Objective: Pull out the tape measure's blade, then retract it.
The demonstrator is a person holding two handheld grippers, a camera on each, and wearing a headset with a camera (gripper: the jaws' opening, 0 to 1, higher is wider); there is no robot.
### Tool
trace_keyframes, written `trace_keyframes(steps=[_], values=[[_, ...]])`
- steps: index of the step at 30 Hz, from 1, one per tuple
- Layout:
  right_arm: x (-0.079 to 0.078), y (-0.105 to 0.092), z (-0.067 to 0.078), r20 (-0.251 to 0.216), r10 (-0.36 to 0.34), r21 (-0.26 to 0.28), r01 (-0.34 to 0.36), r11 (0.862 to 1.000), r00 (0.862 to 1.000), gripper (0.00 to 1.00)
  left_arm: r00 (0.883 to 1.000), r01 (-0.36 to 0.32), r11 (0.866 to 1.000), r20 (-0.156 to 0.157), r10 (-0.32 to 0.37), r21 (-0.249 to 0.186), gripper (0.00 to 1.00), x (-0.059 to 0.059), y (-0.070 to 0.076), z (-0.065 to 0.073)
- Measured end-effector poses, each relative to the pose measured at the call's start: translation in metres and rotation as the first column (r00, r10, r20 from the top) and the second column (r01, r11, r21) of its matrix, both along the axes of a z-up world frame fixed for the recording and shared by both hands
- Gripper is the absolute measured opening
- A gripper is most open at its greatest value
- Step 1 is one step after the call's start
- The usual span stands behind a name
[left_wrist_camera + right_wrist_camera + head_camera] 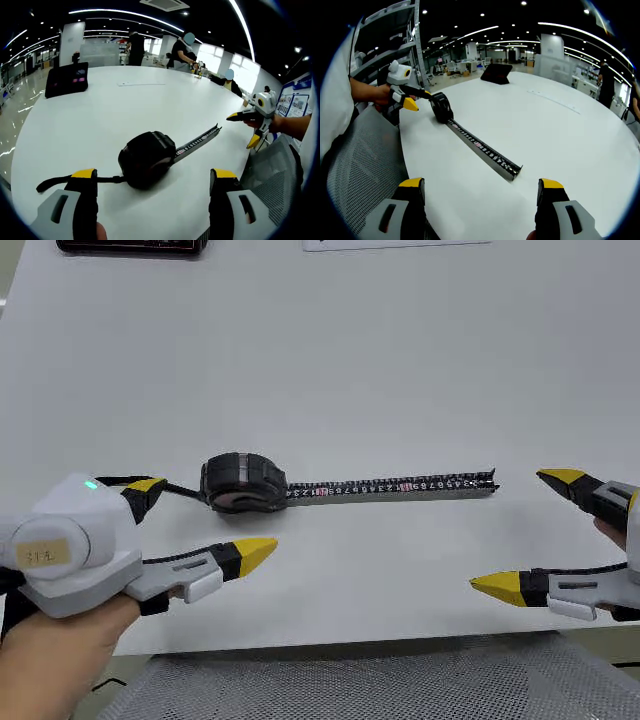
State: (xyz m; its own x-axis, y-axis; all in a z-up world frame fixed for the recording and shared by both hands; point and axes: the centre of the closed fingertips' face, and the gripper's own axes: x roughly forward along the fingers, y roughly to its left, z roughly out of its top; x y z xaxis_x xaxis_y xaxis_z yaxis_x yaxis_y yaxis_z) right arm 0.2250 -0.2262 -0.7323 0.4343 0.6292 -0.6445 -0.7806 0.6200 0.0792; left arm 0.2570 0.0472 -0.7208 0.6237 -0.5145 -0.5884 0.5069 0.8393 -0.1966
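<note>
Two claws hang at the near edge of a white table (350, 360), each with its jaws spread wide and gripping nothing. The left claw (205, 520) has the tape's black case (240, 480) just ahead of its yellow tips, lying on its side on the table. In the left gripper view the case (147, 157) sits ahead of the claw (153, 174), about midway between the two jaws and touching neither. A black strap (180, 488) runs from the case back to that claw's far tip; whether they touch I cannot tell.

The blade (400, 486) is out, flat on the table, leading from the case away from the left claw toward the right claw (522, 530). Its hooked end stops near the right claw's far tip, apart from it. In the right gripper view the blade (482, 147) ends just ahead of the gap between that claw's (480, 183) jaws, then runs off to the case (441, 106) and the left claw (417, 99) beyond. A dark tablet (496, 73) stands well past both claws.
</note>
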Motion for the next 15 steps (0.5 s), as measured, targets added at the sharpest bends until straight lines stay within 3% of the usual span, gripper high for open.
trace_keyframes(steps=[3, 15], values=[[0.001, 0.0, 0.0, 0.001, -0.001, 0.002, 0.001, 1.0, 1.0, 0.92, 1.0, 0.01, 1.0, -0.021, -0.01, -0.001, 0.89, 0.0, -0.006, -0.004], [0.006, -0.001, 0.0, 0.006, 0.001, -0.001, -0.001, 1.0, 1.0, 0.92, 0.999, 0.008, 1.0, -0.045, -0.009, -0.005, 0.88, 0.005, -0.019, -0.009]])
